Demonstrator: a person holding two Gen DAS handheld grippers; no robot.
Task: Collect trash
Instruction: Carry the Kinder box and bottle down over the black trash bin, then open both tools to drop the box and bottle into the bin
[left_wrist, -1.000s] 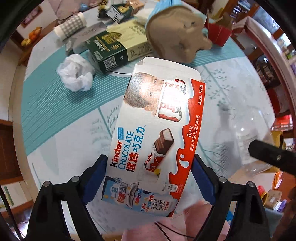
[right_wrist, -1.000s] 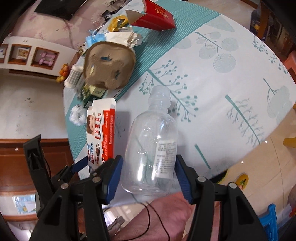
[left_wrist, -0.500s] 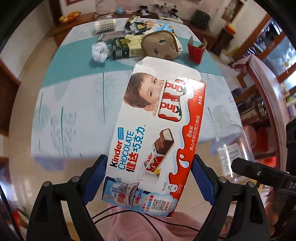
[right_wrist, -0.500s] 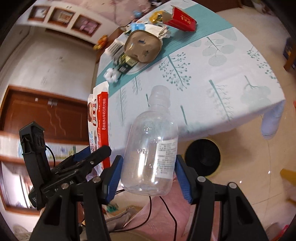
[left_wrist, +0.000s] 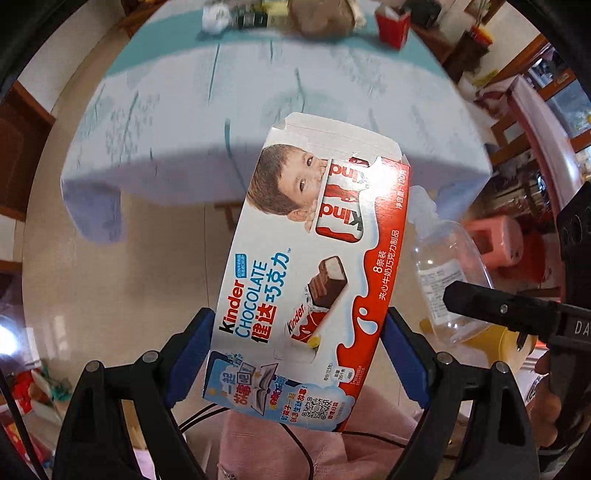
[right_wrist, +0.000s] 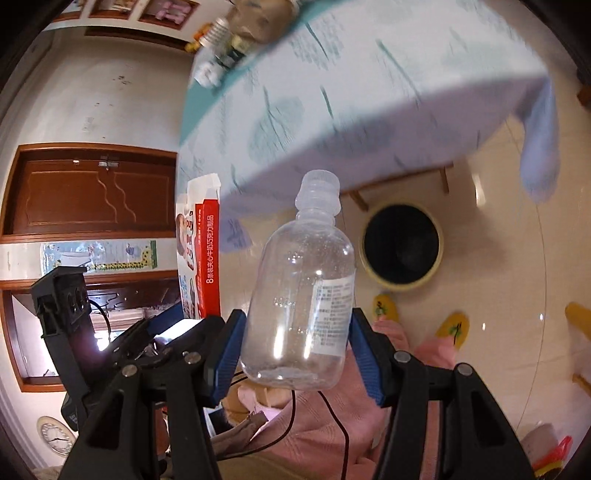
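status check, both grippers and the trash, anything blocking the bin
Left gripper shut on Kinder box. Right gripper shut on empty plastic bottle. Bin on floor ahead, open, nothing blocking.

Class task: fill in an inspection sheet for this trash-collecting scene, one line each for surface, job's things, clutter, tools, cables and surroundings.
Surface: table under a white and teal leaf-print cloth, seen from off its edge.
Job's things: flattened Kinder chocolate box and empty clear plastic bottle, both held in the air; round yellow-rimmed bin on the floor beside the table.
Clutter: blurred litter at the table's far end, including a red carton and a brown lump.
Tools: left tool shut on the box; right tool shut on the bottle.
Cables: black cable trailing over pink clothing.
Surroundings: tiled floor, wooden door, yellow slippers.
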